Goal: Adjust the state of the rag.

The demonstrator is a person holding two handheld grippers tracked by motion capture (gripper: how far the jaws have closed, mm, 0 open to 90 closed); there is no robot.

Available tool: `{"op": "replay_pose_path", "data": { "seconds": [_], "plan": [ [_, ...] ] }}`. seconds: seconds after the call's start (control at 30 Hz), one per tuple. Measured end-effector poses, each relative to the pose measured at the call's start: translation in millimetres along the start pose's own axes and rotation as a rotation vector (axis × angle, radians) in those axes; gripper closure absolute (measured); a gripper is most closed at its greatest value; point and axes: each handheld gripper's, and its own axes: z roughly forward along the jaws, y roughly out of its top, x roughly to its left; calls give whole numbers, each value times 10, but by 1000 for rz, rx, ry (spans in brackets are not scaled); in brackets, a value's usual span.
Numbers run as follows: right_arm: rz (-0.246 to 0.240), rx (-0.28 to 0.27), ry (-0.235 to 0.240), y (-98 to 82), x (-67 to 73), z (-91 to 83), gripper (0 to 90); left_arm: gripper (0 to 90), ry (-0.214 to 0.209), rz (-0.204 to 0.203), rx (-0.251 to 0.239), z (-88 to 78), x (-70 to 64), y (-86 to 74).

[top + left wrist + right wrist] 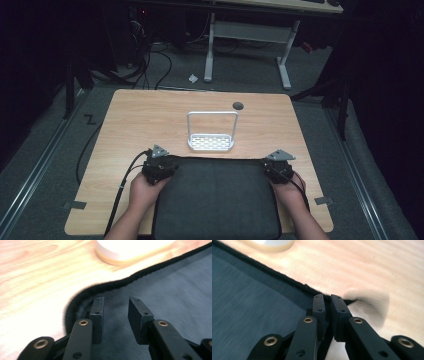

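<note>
Mat (216, 197) lay dark and flat on the near half of the table (150, 120), its far edge running straight across between the two grippers. The left gripper (161, 161) sat on the mat's far left corner, at about ten o'clock from the mat's middle; in the left gripper view its jaws stood apart over the cloth, pads on either side of a bare strip of mat (160, 295), pinching nothing. The right gripper (280, 164) sat on the far right corner, at about two o'clock — in the right gripper view its jaws were nearly together at the mat's edge (249, 290), and whether the hem was caught between them I could not tell. A white rack (211, 134) stood at twelve o'clock from the mat, just beyond its far edge. A hand (142, 192) held each gripper.
</note>
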Motion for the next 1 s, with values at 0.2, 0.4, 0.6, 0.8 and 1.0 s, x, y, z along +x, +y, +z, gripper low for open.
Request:
{"op": "replay_pose_path", "data": {
  "seconds": [0.2,0.4,0.6,0.8,1.0],
  "plan": [
    [14,-34,74,45,74,-153,716,618,-17,-9,-6,-129,12,-159],
    [-50,55,156,-226,429,-189,766,661,-24,-32,-16,-75,14,-244],
    [3,62,66,-143,186,-28,774,662,-67,-11,1,71,-165,-129],
    [44,70,-24,-66,-151,147,783,635,-101,-29,-15,163,-278,-88],
    [28,1,23,-41,-36,-114,722,555,-5,-52,-66,42,-57,-96]
  ]
}}
